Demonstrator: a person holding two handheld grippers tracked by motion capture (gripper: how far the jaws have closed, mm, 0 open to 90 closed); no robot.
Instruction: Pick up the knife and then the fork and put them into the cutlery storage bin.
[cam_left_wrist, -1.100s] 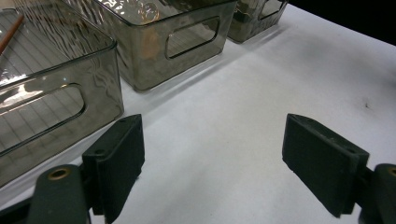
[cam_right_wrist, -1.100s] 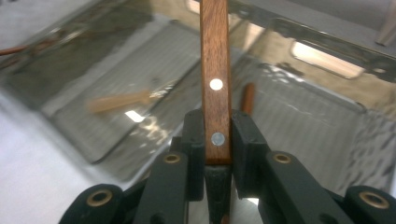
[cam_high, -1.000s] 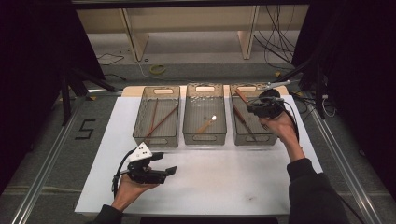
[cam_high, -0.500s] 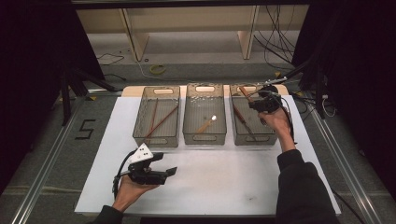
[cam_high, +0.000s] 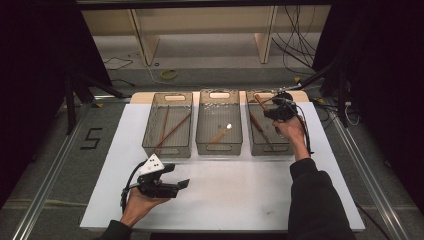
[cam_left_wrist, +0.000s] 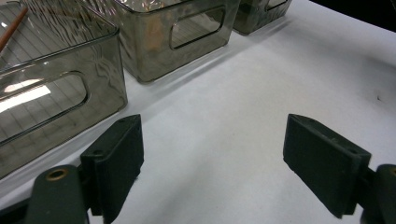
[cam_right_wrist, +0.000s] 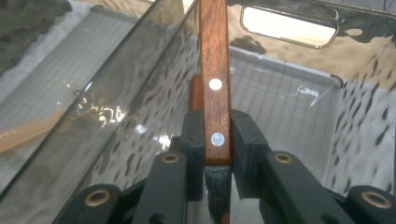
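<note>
Notably, grip: right claw (cam_right_wrist: 217, 154) clamped wooden handle (cam_right_wrist: 214, 70) at its end.
Risk: handle could pivot, striking right bin (cam_right_wrist: 299, 88) wall.
Left claw (cam_left_wrist: 219, 172): wide, empty.

White-topped table (cam_high: 240, 195); three clear bins (cam_high: 219, 122) side by side along far edge; near half bare.

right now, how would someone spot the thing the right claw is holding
Start at the white table and its row of three smoked bins; take the right-hand bin. Over it, the right claw grips a flat brown wooden handle with two silver rivets, unlike the loose sticks.
</note>
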